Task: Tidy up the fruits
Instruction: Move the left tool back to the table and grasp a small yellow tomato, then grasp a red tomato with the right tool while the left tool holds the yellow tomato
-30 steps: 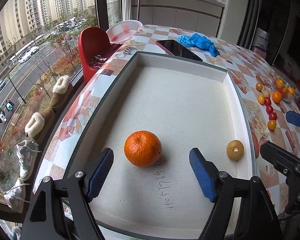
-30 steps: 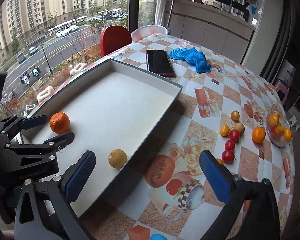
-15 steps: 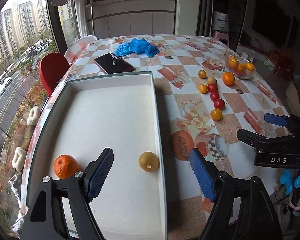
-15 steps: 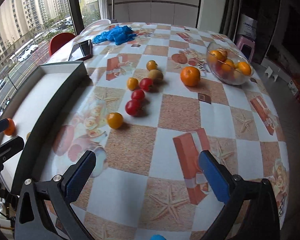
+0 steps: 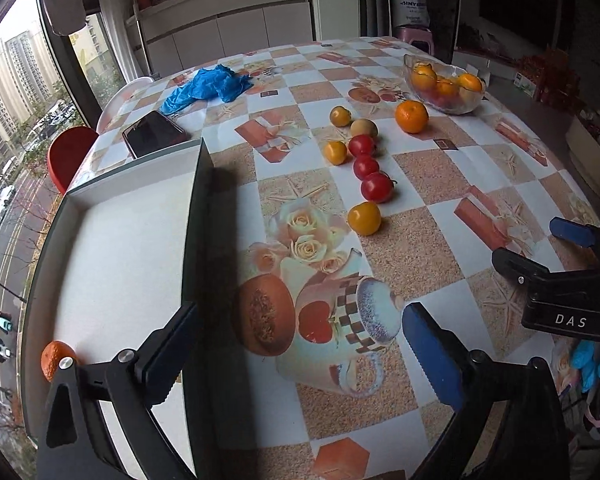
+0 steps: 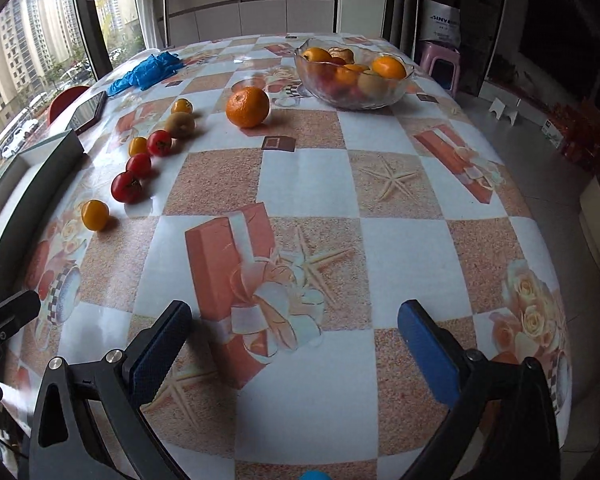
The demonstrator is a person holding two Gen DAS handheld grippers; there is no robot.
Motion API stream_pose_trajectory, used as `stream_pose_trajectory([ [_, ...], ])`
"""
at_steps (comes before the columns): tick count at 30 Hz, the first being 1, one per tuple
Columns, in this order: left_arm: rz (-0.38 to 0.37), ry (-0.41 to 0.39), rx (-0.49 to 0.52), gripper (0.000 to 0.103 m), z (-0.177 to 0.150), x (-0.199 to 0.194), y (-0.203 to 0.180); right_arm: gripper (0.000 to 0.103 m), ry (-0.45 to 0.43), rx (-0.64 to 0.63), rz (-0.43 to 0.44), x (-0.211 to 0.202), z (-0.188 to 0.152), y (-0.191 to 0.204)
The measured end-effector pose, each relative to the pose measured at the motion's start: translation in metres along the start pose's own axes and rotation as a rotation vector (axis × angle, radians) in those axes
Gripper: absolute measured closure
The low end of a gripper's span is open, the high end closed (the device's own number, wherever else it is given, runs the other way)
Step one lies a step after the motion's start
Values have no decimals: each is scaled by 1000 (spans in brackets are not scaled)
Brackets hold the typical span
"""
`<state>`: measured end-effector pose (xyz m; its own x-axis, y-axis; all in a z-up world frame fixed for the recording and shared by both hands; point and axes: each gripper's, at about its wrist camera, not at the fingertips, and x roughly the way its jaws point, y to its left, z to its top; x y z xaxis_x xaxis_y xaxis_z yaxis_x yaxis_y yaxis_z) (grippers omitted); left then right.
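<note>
Both tongs stand apart, gripping nothing: the left tongs [image 5: 296, 344], jaws just widened, straddle the tray [image 5: 192, 240] wall at the tabletop's [image 6: 308, 184] window edge; the right tongs [image 6: 296, 344] hang above bare cloth. One orange [image 5: 54, 360] sits in the tray's near corner. Loose fruits [image 6: 130, 186] line up beyond, then the glass bowl [image 6: 352, 92] near the far edge.

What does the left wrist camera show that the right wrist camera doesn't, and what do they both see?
Only the left wrist view shows the white floor of the tray with one orange lying in its near corner, and the right gripper from the side. Only the right wrist view shows the gift-box print under its own open jaws. Both show the glass bowl of fruit, the loose orange, the three red tomatoes, the blue gloves and the phone.
</note>
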<state>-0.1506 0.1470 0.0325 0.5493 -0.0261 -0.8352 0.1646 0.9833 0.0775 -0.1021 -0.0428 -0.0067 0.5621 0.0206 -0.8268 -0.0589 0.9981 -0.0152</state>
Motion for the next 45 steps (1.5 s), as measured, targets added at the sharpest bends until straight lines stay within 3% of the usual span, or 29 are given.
stream_pose_trajectory([
  [6,-5,-36,46,3,15,8,-11,0,-49,-9,9,-1,-2,1],
  [14,55,-1,-65,3,27,35,28,0,-53,-6,10,0,-2,0],
  [16,38,-1,-82,3,28,35,31,0,-53,-6,10,0,-2,0],
  [20,-8,-25,-31,3,26,29,14,0,-53,-6,10,0,-2,0],
  [24,-12,-33,48,3,30,31,-14,0,-53,-6,11,-1,-2,0],
  [28,-7,-22,57,3,38,39,-28,0,-53,-6,11,-1,-2,0],
  [31,-24,28,25,34,44,51,-27,0,-53,-6,11,0,-2,0],
  [36,-70,37,-21,58,50,55,-25,0,-54,-6,11,0,-2,0],
  [38,-89,35,-11,75,50,54,-28,0,-54,-6,11,0,-2,0],
  [45,-106,34,-20,79,42,48,-22,0,-52,-8,10,0,-2,0],
])
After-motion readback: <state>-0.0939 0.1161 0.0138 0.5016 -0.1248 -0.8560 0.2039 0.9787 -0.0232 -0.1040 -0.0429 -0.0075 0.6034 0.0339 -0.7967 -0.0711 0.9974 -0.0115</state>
